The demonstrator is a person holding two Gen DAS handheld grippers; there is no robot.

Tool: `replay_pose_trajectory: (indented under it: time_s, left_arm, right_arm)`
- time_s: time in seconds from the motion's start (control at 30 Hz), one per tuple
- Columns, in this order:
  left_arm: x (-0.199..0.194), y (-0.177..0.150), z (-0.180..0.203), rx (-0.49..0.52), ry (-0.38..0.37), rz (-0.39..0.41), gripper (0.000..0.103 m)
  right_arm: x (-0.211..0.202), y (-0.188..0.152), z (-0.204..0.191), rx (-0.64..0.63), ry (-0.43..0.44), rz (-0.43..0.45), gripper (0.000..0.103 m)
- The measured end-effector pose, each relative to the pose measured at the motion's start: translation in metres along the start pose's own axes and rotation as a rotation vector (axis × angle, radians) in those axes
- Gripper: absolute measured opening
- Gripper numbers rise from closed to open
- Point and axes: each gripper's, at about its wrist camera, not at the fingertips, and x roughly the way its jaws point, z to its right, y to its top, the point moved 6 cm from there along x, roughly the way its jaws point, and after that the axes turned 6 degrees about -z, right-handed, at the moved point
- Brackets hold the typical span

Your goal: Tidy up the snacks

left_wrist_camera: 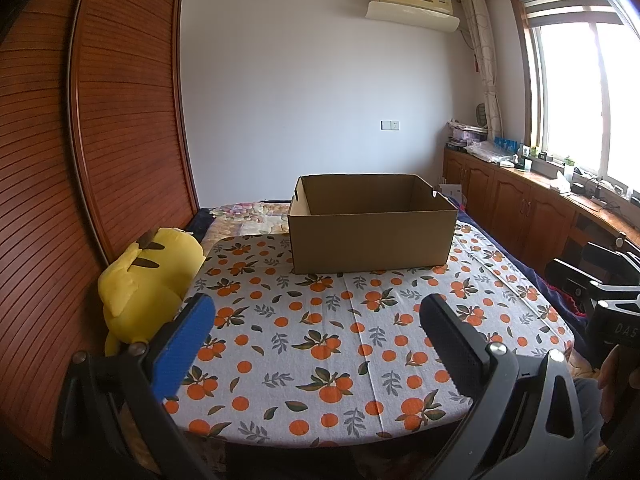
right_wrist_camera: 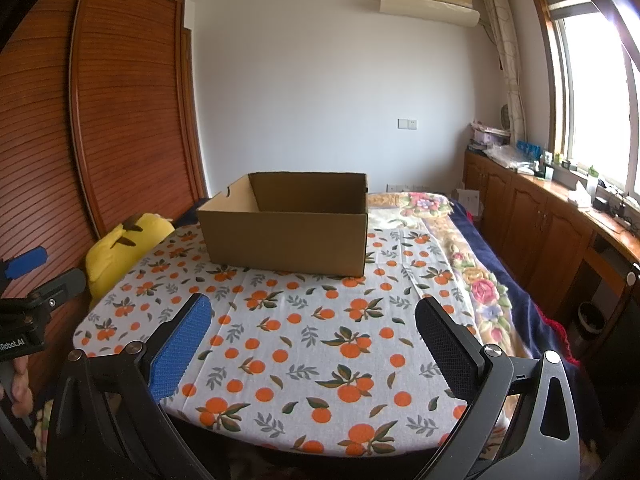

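Both the left gripper [left_wrist_camera: 316, 340] and right gripper [right_wrist_camera: 312, 340] hover with jaws apart and empty over the table [left_wrist_camera: 320, 360]. No snacks show. The cardboard box [left_wrist_camera: 372, 236] looks light and stiff, probably best gripped by a side wall's rim.

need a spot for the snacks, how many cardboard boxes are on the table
1. The open cardboard box stands at the far end of the orange-print table, beyond both open claws. No snacks show; its floor is partly hidden.

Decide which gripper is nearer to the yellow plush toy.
Left. The left gripper hovers open with the yellow plush toy right beside its blue finger; the right gripper hovers open farther right, the toy well off to its left.
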Motion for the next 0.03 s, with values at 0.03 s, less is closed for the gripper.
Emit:
replay_pose_trajectory:
  time_s: [0.03]
  left_arm:
    - [0.0000, -0.0001, 0.0000, -0.001, 0.000, 0.000, 0.103]
  right_arm:
    - [0.0000, -0.0001, 0.0000, 0.001, -0.001, 0.000, 0.103]
